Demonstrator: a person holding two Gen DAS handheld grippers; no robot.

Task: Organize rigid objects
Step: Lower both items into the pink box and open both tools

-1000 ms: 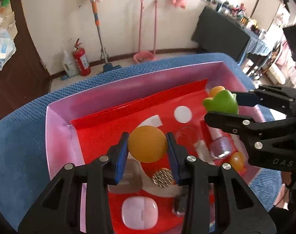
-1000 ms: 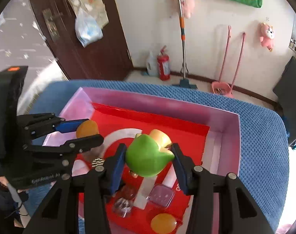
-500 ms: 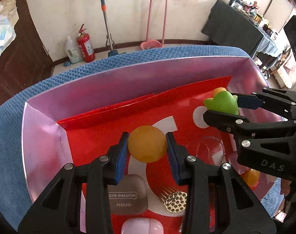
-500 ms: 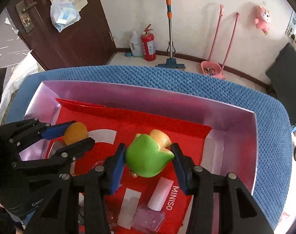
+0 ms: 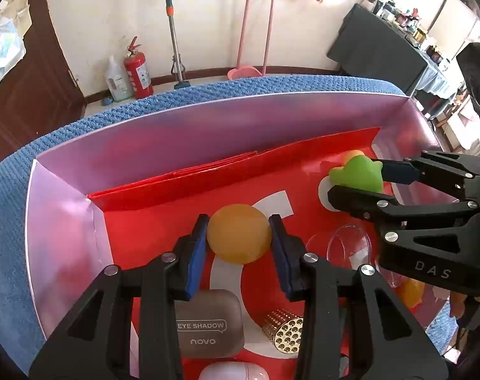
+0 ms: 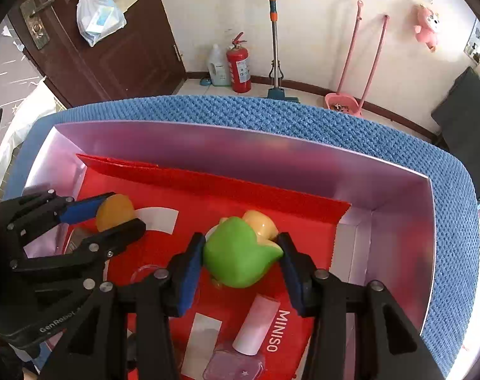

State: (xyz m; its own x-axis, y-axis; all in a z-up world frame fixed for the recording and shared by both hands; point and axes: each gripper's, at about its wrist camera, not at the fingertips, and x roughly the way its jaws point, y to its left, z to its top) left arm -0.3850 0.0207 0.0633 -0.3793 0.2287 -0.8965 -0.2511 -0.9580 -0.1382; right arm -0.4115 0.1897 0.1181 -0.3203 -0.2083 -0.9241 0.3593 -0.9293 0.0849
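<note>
My left gripper (image 5: 238, 234) is shut on an orange ball (image 5: 239, 233), held over the red bag lining the pink box (image 5: 59, 218). My right gripper (image 6: 240, 256) is shut on a green and yellow toy (image 6: 240, 253) above the same red bag (image 6: 227, 190). In the left wrist view the right gripper (image 5: 357, 180) holds the green toy (image 5: 358, 174) at the right. In the right wrist view the left gripper (image 6: 113, 218) holds the ball (image 6: 115, 212) at the left.
In the box lie a grey eye shadow case (image 5: 205, 323), a gold perforated cylinder (image 5: 284, 332), a clear glass cup (image 5: 347, 247), another orange ball (image 5: 409, 291) and a nail polish bottle (image 6: 249, 332). The box sits on a blue knitted surface (image 6: 271, 114).
Both grippers have moved toward the far wall of the box with their objects held. The box's far wall and the red bag's fold look closer and larger.
</note>
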